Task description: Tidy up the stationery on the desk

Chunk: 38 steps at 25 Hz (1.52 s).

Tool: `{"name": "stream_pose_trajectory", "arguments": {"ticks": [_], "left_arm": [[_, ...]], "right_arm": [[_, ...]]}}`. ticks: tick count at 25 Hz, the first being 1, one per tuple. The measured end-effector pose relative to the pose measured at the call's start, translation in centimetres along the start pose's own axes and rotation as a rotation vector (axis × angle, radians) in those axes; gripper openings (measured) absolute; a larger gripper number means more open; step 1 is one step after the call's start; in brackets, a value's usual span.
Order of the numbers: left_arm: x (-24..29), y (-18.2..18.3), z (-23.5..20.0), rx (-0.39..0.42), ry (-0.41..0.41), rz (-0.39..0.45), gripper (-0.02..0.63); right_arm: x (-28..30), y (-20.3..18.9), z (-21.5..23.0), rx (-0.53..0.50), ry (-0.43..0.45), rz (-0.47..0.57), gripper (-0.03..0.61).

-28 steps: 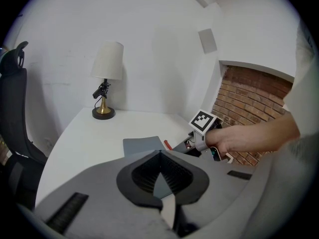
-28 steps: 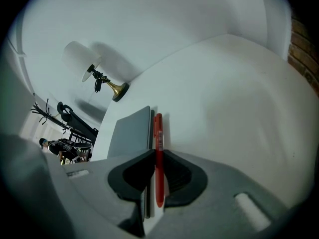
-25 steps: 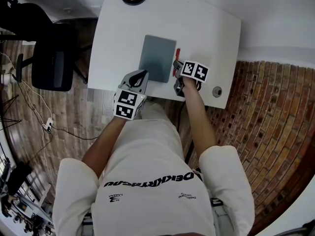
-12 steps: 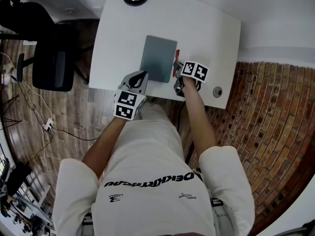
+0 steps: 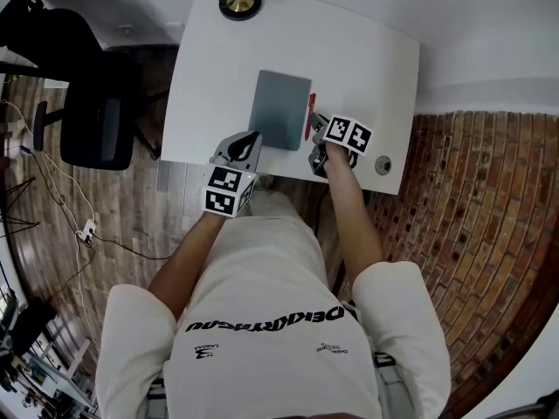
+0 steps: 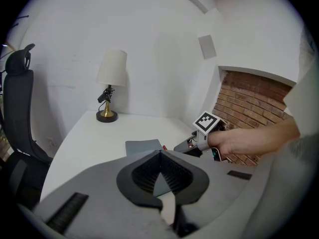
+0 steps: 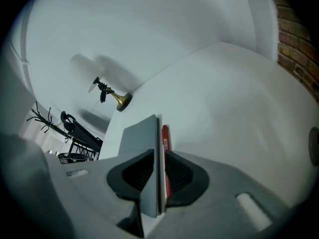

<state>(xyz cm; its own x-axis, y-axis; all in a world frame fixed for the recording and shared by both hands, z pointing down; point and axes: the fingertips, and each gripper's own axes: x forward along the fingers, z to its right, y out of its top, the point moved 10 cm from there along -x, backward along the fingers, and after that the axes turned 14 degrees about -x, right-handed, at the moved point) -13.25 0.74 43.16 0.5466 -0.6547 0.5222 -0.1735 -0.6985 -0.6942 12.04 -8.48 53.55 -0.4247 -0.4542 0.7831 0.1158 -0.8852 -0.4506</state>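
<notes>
- The white desk [image 5: 367, 68] is nearly bare (a lamp [image 5: 239, 3] stands at its far edge), so the tidying looks far along. The step in hand seems to be laying the pen straight beside the notebook.
- The grey notebook [image 5: 280, 109] lies flat near the desk's front edge, between the 2 grippers.
- The right gripper [image 7: 159, 151] points down at the notebook's right edge. Its 2 jaws are part-spread and have just been opening. The notebook's edge and the pen both stand between them, and the pads seem to press on neither.
- The left gripper [image 6: 160, 151] sits at the notebook's near left corner, jaws pressed together on nothing. Whether it touches the cover I cannot tell.
- The 1 red pen [image 5: 310, 114] lies along the notebook's right edge, just beside it and parallel to it.
- Next, I judge, the right gripper should back out along the pen's line with its jaws kept wide, so that neither pad drags the pen askew or nudges the notebook.
</notes>
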Motion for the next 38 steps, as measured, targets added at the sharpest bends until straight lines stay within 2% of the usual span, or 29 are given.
{"name": "stream_pose_trajectory", "arguments": {"ticks": [4, 13, 15, 17, 23, 27, 38], "left_arm": [[-1.2, 0.1, 0.9, 0.013, -0.008, 0.018, -0.002], [-3.7, 0.2, 3.1, 0.043, -0.037, 0.052, -0.002], [-4.2, 0.3, 3.6, 0.043, -0.041, 0.065, -0.002], [-4.7, 0.4, 3.9, 0.041, -0.042, 0.079, -0.002], [-5.9, 1.2, 5.1, 0.055, -0.046, 0.120, -0.002], [-6.6, 1.7, 5.7, 0.057, -0.058, 0.150, -0.002], [-7.8, 2.5, 7.0, 0.108, -0.069, 0.227, -0.002]], "right_arm": [[-2.6, 0.3, -1.3, -0.011, 0.003, 0.089, 0.040], [-9.2, -0.6, -4.8, -0.047, 0.027, 0.255, 0.038], [-10.9, -1.1, -5.7, -0.061, 0.032, 0.296, 0.017], [-12.5, -1.6, -6.7, -0.093, 0.034, 0.338, -0.002], [-16.9, -2.4, -10.1, -0.275, -0.011, 0.483, -0.003], [-18.9, -2.9, -11.9, -0.361, -0.040, 0.560, -0.003], [-21.4, -4.7, -13.8, -0.467, -0.088, 0.688, -0.003]]}}
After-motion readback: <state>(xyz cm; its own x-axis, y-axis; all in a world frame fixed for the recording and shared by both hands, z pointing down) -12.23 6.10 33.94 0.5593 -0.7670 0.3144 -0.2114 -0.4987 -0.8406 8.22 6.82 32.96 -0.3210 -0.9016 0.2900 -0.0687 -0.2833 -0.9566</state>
